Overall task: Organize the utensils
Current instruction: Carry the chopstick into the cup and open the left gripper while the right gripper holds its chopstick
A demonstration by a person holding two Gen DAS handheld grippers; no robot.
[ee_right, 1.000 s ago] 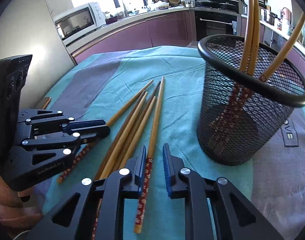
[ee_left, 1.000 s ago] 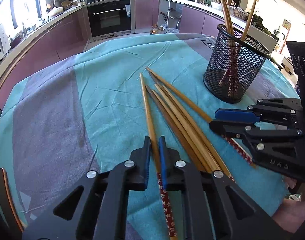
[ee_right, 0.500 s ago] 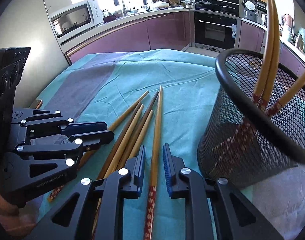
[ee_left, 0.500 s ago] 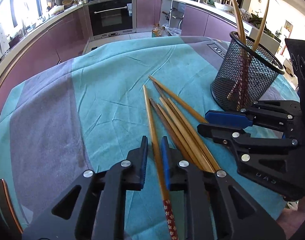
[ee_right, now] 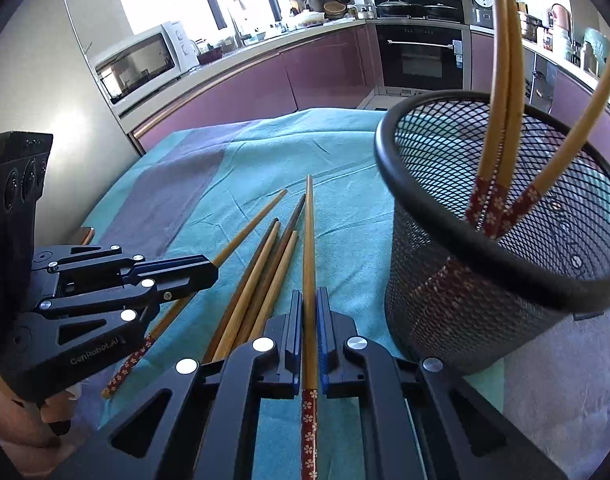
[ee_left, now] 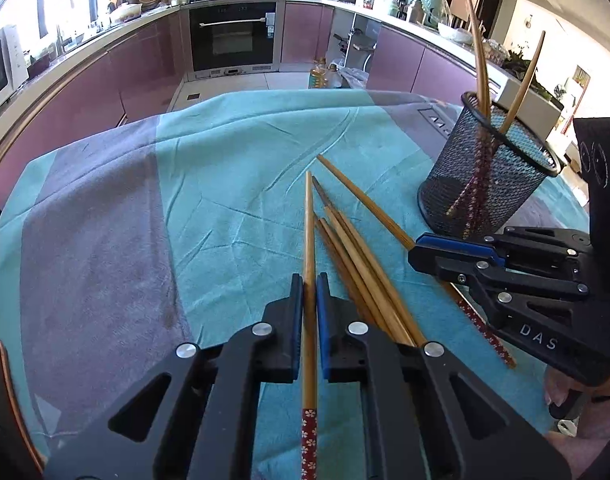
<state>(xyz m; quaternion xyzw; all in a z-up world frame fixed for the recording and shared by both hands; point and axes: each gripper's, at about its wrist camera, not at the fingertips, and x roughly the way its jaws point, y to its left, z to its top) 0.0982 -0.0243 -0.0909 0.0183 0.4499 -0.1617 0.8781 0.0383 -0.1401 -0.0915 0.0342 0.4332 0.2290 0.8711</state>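
Both grippers have closed since earlier: left gripper (ee_left: 310, 280) and right gripper (ee_right: 310, 294) each pinch a chopstick (ee_left: 308, 232); mesh holder (ee_right: 485, 280) sits right; handle ends cut off below

Loose chopsticks (ee_left: 357, 256) lie on the tablecloth (ee_left: 225, 168), left of the mesh holder (ee_left: 485, 184).
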